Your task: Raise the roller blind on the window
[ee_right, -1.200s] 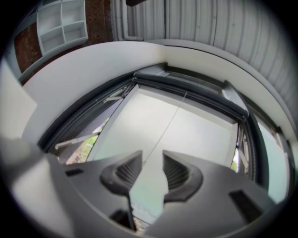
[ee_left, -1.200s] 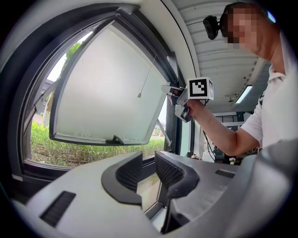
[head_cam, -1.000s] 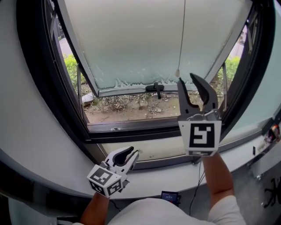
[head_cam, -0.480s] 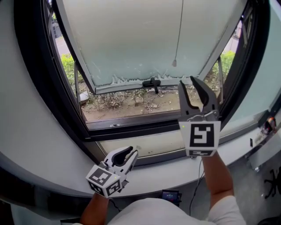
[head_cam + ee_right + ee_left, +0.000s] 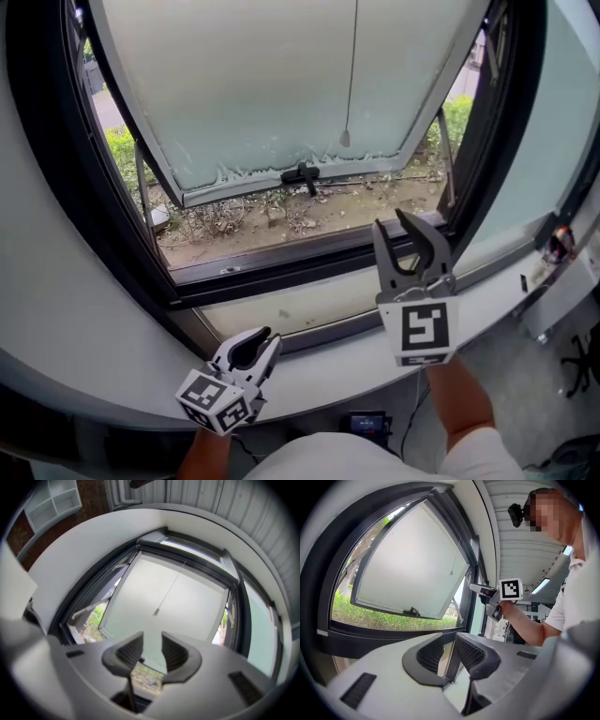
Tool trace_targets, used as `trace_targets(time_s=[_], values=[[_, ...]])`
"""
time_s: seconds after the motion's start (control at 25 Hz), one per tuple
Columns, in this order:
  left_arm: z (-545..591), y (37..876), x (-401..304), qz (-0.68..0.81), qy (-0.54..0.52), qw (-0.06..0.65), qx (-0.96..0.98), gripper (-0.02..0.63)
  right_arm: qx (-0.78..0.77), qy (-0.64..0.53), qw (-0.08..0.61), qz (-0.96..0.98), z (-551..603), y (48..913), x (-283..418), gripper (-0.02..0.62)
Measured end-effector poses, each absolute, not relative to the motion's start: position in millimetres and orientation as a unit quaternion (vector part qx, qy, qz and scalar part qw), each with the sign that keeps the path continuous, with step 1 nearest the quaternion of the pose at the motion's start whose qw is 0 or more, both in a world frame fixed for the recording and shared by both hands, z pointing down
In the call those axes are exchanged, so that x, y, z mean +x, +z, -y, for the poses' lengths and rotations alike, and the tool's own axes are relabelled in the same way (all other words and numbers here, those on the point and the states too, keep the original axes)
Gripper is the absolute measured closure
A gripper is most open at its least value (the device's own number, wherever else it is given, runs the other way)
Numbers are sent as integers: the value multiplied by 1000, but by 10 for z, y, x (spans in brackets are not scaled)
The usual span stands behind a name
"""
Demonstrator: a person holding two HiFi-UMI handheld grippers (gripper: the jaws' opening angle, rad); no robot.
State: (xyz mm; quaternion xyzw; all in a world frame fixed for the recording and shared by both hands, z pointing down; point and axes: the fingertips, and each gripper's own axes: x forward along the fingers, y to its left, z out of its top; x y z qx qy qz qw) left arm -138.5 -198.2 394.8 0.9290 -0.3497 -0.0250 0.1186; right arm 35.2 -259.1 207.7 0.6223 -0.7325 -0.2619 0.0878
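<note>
Roller blind: the cloth itself is nowhere across the glass. All that shows of it is the pull cord [image 5: 352, 66], hanging straight down in front of the frosted window sash [image 5: 244, 84], its small weight [image 5: 345, 139] dangling free above the sash handle [image 5: 300, 174]. In the right gripper view the cord runs up to the top of the frame, so the blind looks rolled up there, or very nearly.

The right gripper [image 5: 390, 223] is below the weight and well apart from it, tongs spread with nothing between them but a view of the pane. The left gripper [image 5: 267, 337] is low by the white sill [image 5: 112, 309], tongs parted too, gripping nothing.

So neither hand is on the cord. By the look of it the lift is done, or the person is between pulls.

If more height is wanted, the right gripper must climb to the weight, line the thin cord up between its pads and close squarely on it. That is a slim, swinging target, easy to miss.
</note>
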Motion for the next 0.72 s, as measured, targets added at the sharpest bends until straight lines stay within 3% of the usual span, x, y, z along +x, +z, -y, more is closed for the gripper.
trace_targets(time_s=[0.72], values=[[902, 4086, -342, 371, -45, 142, 916, 506, 587, -121, 101, 794, 1350, 3274, 1315, 482]])
